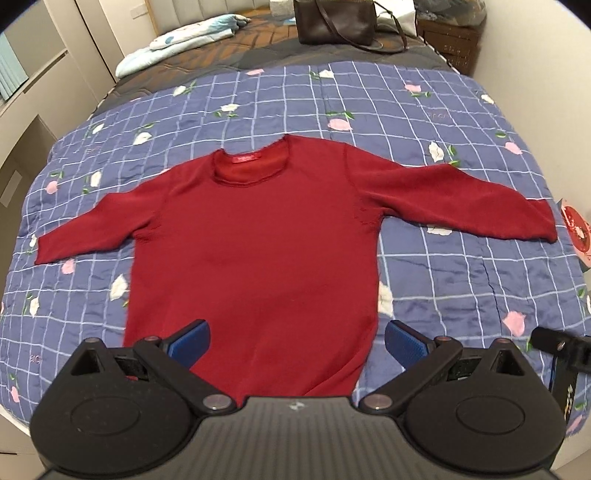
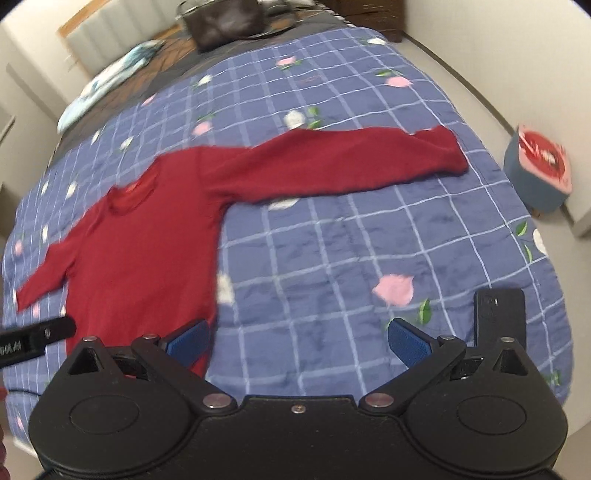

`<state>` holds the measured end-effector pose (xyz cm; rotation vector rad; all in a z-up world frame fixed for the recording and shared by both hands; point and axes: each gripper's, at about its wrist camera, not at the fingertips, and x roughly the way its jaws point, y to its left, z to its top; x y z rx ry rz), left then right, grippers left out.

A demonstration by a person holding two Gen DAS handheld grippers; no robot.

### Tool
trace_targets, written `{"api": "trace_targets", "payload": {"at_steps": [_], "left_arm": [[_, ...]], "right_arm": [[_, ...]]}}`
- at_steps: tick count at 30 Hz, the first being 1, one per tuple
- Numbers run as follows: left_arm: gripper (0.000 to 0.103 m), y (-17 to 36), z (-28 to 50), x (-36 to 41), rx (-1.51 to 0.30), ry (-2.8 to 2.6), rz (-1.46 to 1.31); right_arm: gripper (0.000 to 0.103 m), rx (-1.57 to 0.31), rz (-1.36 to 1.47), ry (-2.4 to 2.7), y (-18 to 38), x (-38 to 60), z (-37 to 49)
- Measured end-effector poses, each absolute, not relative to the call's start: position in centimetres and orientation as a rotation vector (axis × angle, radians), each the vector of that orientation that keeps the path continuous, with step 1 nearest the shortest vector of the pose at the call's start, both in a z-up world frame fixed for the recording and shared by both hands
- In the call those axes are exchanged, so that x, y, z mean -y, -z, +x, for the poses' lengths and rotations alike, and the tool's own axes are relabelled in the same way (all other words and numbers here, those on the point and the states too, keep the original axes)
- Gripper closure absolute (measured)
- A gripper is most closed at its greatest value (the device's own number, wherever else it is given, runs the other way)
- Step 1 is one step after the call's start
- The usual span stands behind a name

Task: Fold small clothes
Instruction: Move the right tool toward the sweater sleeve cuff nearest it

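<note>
Both my jaws spread wide, holding nothing: left gripper (image 1: 297,341) above red sweater (image 1: 255,236) hem, right gripper (image 2: 298,341) beside it; sweater flat on bed quilt (image 1: 443,266).

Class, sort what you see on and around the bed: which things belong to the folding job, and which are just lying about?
Job:
red sweater
left tongs
right tongs

Lying about:
brown handbag
light blue blanket
black phone
small stool

— What do the tools look like?
— Left gripper (image 1: 297,341) and right gripper (image 2: 298,341): black bodies, round side discs, silver screws, blue ribbed fingers (image 2: 408,338).
</note>
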<state>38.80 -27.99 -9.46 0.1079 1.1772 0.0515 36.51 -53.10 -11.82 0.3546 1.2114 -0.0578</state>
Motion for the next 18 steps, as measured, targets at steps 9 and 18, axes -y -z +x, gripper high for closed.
{"api": "trace_targets", "payload": {"at_steps": [9, 18], "left_arm": [[0.000, 14.3, 44.2, 32.4, -1.242, -0.062, 0.122], [0.000, 17.0, 46.9, 34.9, -1.283, -0.080, 0.120]], "right_arm": [[0.000, -1.079, 0.593, 0.210, 20.4, 64.4, 42.7], [0.001, -0.892, 1.086, 0.398, 28.7, 74.0, 46.6]]}}
